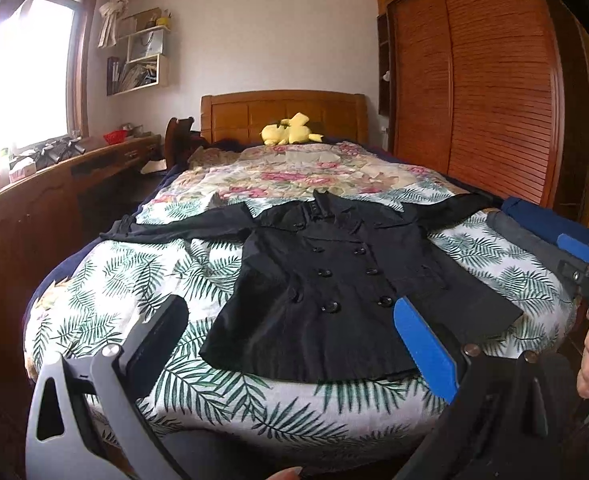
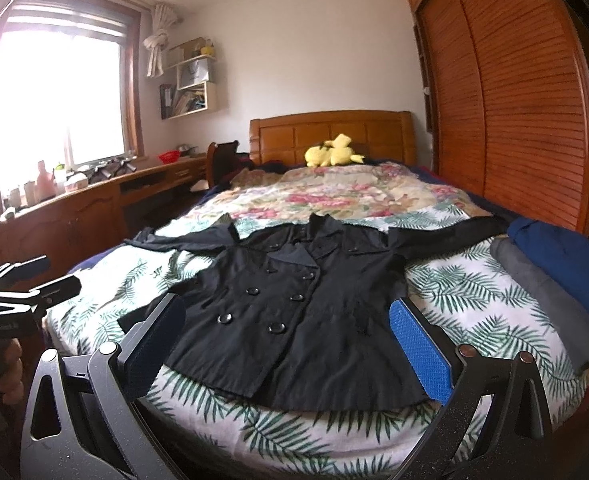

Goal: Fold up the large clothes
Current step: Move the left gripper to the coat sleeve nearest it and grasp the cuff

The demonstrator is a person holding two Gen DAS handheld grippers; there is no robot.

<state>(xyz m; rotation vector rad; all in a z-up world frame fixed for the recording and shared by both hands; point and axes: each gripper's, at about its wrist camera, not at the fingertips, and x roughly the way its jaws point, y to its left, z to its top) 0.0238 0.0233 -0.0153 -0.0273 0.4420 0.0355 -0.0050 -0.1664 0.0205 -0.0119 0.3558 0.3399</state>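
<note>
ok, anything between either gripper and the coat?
Nothing visible. The black coat lies flat, front up, on the bed, sleeves spread. Both the left gripper and right gripper have open jaws facing its hem, with no object between.

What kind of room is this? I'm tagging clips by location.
A home bedroom: a bed with a wooden headboard, a louvred wooden wardrobe beside it, and a black coat spread flat on the bedspread.
</note>
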